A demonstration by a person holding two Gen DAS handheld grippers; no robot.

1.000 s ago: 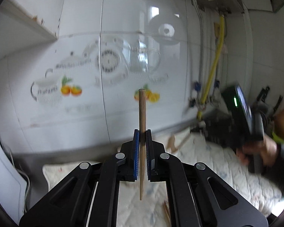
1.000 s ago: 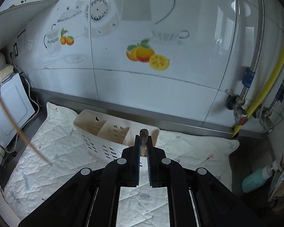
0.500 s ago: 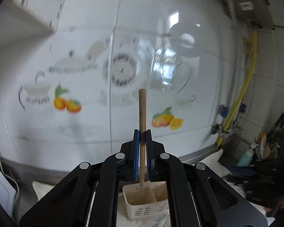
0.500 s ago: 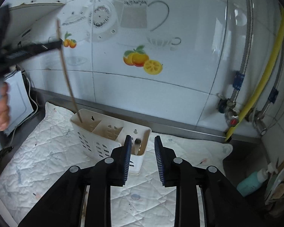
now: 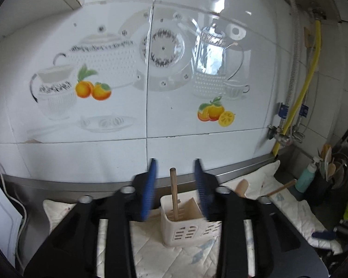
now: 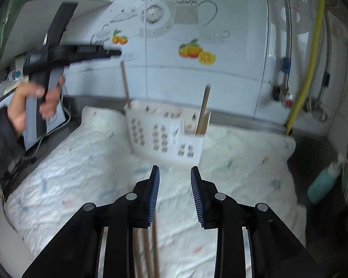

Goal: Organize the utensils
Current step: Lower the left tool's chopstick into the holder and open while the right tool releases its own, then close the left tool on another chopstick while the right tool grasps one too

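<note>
Chopsticks are standing in my white utensil caddy (image 5: 182, 220), which is sitting on the quilted mat (image 6: 85, 162) against the tiled wall. Going from the left: in the right wrist view my left hand (image 6: 32, 106) is gripping the left gripper (image 5: 175, 185), whose jaws are spread wide and holding nothing. Between them, in the left wrist view, one wooden chopstick (image 5: 174, 192) is leaning upright in the caddy's left compartment. A second chopstick (image 6: 203, 111) is resting tilted in the compartment at the caddy's right end. The right gripper (image 6: 175, 194) is hovering released over the mat, with loose chopsticks (image 6: 148, 252) lying just beneath it. A teal bottle (image 6: 322, 180) is standing far right.
</note>
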